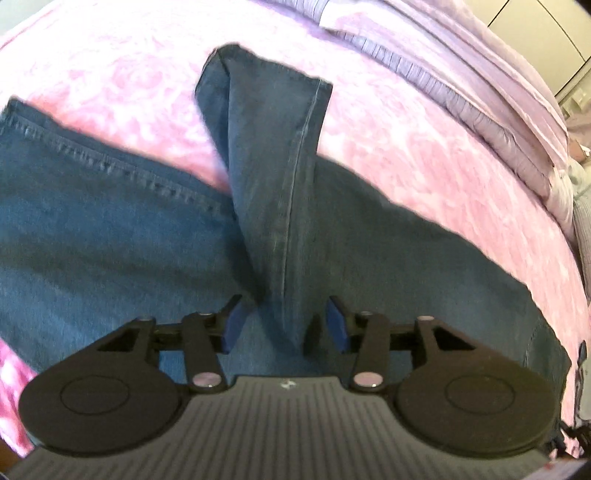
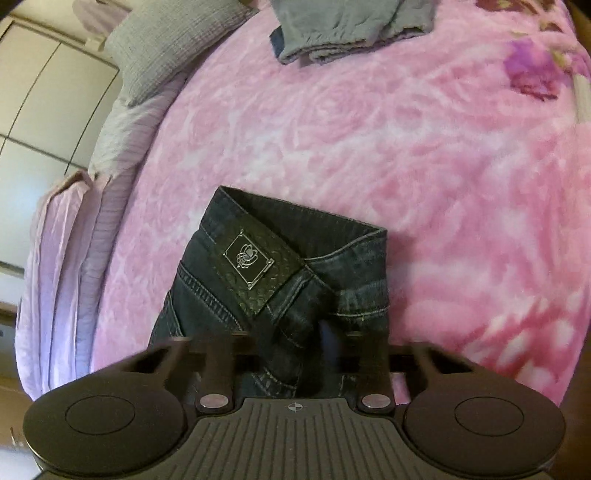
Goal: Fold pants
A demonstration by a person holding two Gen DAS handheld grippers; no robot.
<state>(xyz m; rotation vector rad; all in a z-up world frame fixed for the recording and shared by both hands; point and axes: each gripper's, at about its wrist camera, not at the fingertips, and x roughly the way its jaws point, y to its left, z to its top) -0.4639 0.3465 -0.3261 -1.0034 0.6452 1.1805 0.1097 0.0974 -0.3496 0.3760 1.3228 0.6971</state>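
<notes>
Left wrist view: my left gripper point(image 1: 284, 325) has its blue pads point(image 1: 233, 325) spread apart, with a raised strip of the dark blue denim jeans point(image 1: 110, 229) running up between them toward 12 o'clock. The pads don't look like they're pinching it; there's a gap at each side, so I'd call that one open around the leg, not clamped. That leg piece ends in a hem up at about 12, lying across the rest of the denim, which stretches from 9 o'clock over to 4 o'clock on the fuzzy pink rose-pattern blanket point(image 1: 406, 140). In the right wrist view the waistband end with the black leather brand patch point(image 2: 255, 264) sits dead centre, and my right gripper point(image 2: 295, 350) is blurred right where the fingers meet the cloth, so I honestly can't tell if it's gripping or just hovering on it. Progress-wise, I'd guess the legs are stacked lengthwise and one cross fold is under way, since the jeans look narrow at the waist end. Still left, as I see it: bring the ends together and flatten the bundle. There's a folded grey garment point(image 2: 351, 26) at 12 o'clock and a grey textured pillow point(image 2: 170, 48) around 10 o'clock, well apart from the jeans.
</notes>
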